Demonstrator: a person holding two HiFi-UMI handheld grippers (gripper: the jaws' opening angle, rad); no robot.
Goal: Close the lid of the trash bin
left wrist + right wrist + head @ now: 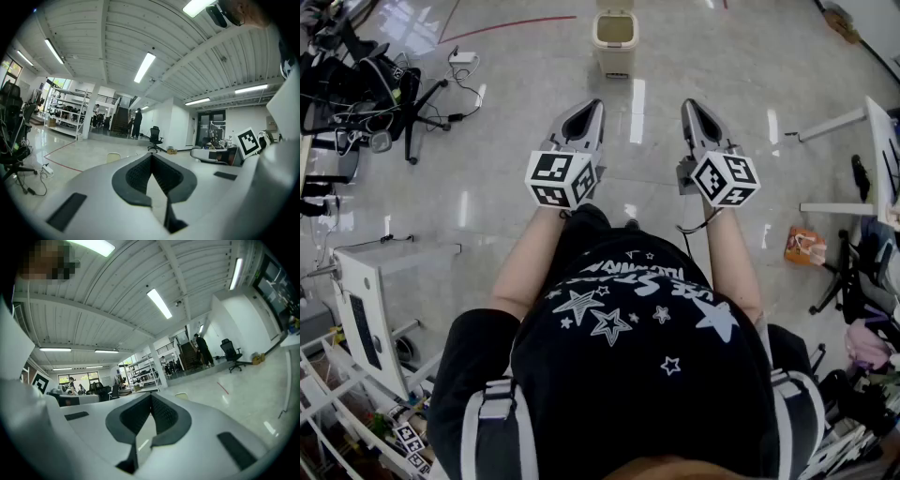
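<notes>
Ahead of the person [628, 328], left hand-held gripper [589, 106] and right hand-held gripper [693, 106] are held side by side, jaws pressed together, nothing clamped or touched. Trash bin [615, 45] is seen on the floor [516, 94] well ahead, upright, long axis vertical; lid position cannot be told.

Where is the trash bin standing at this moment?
In the head view, the trash bin stands on the floor at the top centre, ahead of the left gripper and the right gripper, touching neither. It is to the right of the power strip.
</notes>
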